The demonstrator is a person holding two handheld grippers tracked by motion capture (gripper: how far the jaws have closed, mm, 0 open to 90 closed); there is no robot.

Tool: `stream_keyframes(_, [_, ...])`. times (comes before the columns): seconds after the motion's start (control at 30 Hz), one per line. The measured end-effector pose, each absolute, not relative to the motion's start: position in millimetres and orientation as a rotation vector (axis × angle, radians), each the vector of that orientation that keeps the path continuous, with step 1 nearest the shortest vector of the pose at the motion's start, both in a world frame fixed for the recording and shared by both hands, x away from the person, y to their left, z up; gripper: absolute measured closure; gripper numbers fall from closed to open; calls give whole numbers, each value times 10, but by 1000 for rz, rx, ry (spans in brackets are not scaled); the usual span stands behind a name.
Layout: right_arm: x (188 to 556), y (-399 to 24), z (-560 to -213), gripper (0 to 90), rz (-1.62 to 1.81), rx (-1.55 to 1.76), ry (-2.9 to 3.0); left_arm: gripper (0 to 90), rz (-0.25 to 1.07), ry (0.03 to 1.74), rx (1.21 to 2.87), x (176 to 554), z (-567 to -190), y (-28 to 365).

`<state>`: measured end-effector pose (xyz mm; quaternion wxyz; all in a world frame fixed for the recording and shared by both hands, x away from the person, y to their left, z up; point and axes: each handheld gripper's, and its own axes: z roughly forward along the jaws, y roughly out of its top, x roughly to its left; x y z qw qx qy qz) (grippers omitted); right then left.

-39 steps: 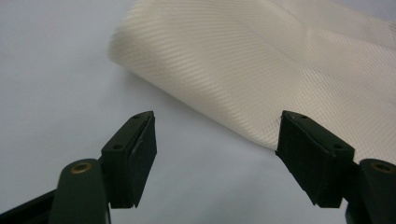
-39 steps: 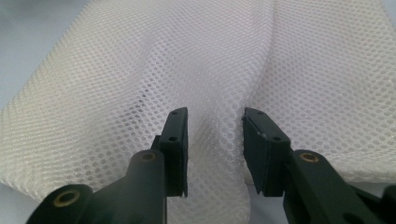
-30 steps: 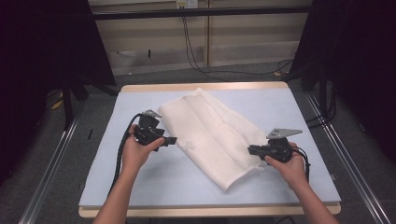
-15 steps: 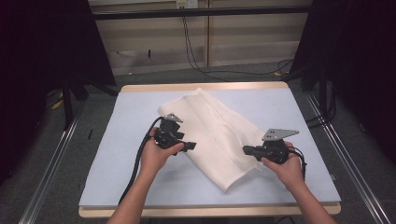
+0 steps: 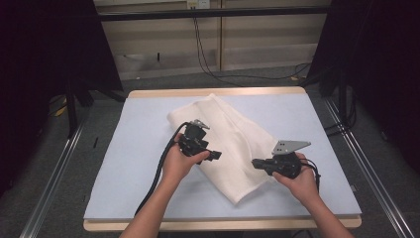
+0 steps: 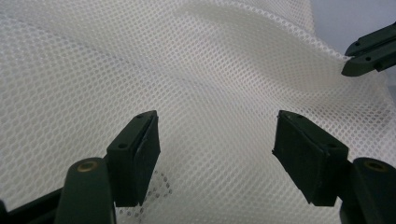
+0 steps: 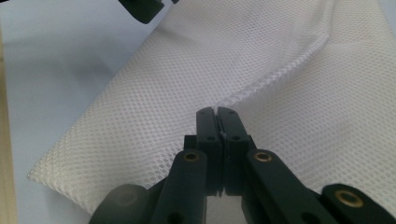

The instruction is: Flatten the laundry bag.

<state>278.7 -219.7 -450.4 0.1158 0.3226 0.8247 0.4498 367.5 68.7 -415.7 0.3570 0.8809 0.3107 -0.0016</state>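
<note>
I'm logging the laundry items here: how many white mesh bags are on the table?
1. The white mesh bag lies diagonally across the middle of the table, between the two grippers. Anything folded beneath it would be hidden.

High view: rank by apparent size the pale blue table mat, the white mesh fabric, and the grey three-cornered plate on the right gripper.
1. Pale blue table mat, largest by far.
2. White mesh fabric, lying diagonally across the mat's middle.
3. Grey three-cornered plate, smallest; it sits higher, nearer the camera, yet looks far smaller than the fabric.
</note>
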Motion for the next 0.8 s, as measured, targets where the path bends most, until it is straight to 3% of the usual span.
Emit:
stream_keyframes(0.7, [2719,-1998,-4561,889,1299,835,2488,305,-61,810,2276,3721,-4146,292])
stream_keyframes(0.8, [2710,-1972,-4563,888,1287,821,2491,347,-83,799,2272,3716,-4154,235])
